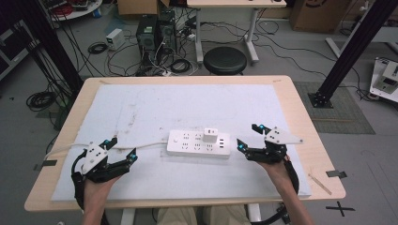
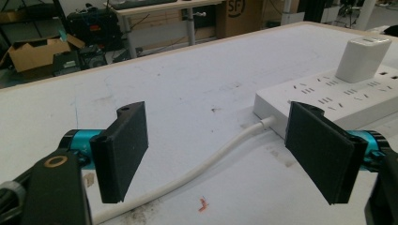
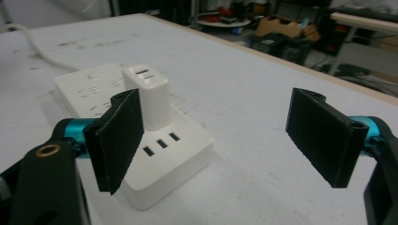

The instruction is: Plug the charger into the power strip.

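On wooden table [image 1: 300,117]: white mat [image 1: 141,108] | power strip [image 1: 199,144] | both hand-held grippers' jaws apart, empty | cables on floor [image 1: 117,51]

Black tongs [image 1: 123,149], flat black pads [image 2: 123,149], cyan jaw mounts, brass screw, grey three-cornered top plates, khaki trousers.

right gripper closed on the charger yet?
No: in the right gripper view the right gripper has its jaws wide apart with nothing between them, and the white charger stands plugged into the power strip, untouched.
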The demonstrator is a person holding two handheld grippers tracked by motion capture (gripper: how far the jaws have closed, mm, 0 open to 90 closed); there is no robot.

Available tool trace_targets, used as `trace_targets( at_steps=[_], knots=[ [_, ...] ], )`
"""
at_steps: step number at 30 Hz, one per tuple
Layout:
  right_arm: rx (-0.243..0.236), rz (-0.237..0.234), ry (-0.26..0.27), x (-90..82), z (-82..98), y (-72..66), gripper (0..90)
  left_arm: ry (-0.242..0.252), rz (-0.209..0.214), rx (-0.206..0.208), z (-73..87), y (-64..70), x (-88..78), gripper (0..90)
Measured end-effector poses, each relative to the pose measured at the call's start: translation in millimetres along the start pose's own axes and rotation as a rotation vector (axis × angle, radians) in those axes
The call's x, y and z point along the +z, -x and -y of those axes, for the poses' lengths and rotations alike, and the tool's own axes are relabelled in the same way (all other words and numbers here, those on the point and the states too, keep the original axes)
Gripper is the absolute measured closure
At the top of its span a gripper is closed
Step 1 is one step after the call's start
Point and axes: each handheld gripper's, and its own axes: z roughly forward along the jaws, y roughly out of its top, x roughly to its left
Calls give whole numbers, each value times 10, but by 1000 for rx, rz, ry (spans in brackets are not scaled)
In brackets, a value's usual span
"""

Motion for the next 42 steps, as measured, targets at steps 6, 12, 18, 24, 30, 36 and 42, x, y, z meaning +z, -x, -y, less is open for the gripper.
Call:
trace_targets(
  at_steps=[6,12,18,24,30,36,42],
  knots=[
    [105,112,55,-213,105,-17,200,-3,-15,4,14,-17,-28,218],
    [129,259,101,-483,225,-128,199,-10,-25,2,20,-59,-54,218],
    [142,275,99,-575,292,-137,200,-12,-29,-2,21,-93,-30,217],
    [162,283,91,-614,350,-103,200,-16,-19,2,23,-73,2,218],
    [171,278,87,-648,373,-72,200,-15,-14,4,19,-66,16,218],
    [178,272,81,-639,378,-63,200,-18,-13,8,19,-66,16,218],
    [173,265,78,-626,389,-63,200,-21,-17,7,28,-66,21,217]
  ],
)
